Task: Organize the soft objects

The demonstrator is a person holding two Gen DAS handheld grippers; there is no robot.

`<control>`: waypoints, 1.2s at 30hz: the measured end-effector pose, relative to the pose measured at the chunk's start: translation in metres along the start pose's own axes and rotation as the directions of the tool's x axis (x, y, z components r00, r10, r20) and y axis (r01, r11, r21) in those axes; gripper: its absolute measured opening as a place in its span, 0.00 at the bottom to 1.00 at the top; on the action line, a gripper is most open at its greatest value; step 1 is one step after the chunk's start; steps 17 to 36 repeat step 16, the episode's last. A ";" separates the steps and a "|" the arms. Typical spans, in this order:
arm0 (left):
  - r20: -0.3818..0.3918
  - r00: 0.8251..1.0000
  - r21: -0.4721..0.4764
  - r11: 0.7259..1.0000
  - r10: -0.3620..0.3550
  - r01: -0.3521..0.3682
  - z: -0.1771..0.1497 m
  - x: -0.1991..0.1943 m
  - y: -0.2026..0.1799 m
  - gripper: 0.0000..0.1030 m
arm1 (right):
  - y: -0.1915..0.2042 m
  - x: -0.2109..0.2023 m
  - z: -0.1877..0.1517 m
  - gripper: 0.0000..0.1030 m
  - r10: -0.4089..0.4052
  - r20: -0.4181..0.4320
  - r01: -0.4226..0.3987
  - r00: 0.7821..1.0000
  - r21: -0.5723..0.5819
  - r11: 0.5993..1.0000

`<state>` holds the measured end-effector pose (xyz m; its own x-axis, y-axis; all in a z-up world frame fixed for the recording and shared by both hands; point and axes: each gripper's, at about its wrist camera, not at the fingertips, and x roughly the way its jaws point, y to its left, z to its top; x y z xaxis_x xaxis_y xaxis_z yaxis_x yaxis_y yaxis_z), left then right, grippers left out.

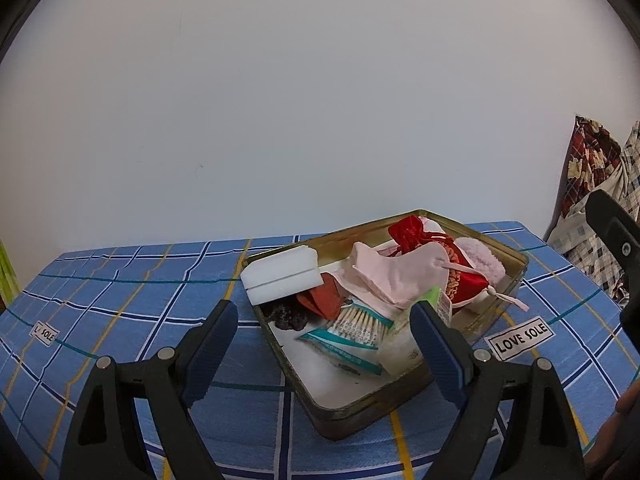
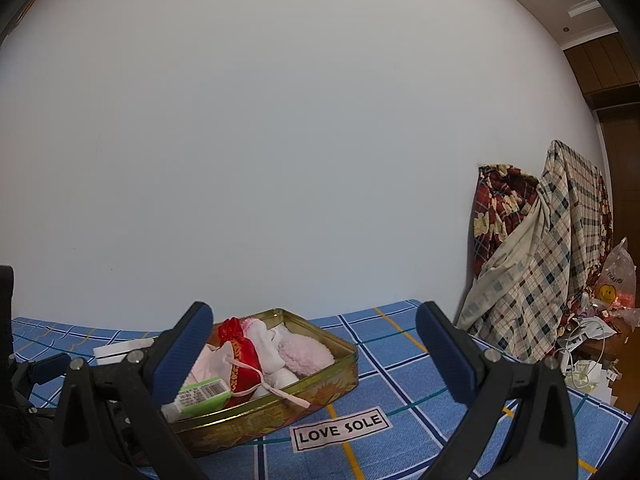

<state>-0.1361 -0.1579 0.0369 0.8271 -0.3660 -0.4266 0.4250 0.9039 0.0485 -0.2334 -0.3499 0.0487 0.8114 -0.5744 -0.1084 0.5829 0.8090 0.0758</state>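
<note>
Softness fills the gold metal tin point(image 1: 516, 268) near the bench's point(image 1: 120, 300) far right corner: pink fabric pouch point(image 1: 396, 276), red satin drawstring bag point(image 1: 460, 276), fluffy pink puff point(image 1: 480, 256), and white foam block point(image 1: 280, 276), likely gathered to tidy. Left claw point(image 1: 324, 344) hovers released over the tin's near end; right claw point(image 2: 316, 348) is released too, grasping nothing.

Glossy metal tin point(image 1: 516, 264), satin red pouch point(image 1: 460, 276), woven checked tablecloth point(image 1: 120, 280)

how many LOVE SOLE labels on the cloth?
2. One LOVE SOLE label lies just right of the tin; a second label, partly creased, sits near the cloth's left edge. Others may be out of view.
</note>
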 end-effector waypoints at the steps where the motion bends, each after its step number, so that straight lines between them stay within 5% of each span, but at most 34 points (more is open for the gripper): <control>1: 0.000 1.000 0.001 1.000 0.001 -0.001 0.000 0.000 0.000 0.87 | 0.000 0.000 0.000 1.00 0.001 0.001 -0.001 1.000 0.001 1.000; 36: -0.007 1.000 -0.015 1.000 0.000 0.000 0.000 0.003 0.003 0.87 | 0.002 0.001 -0.001 1.00 -0.025 -0.005 0.025 1.000 -0.008 1.000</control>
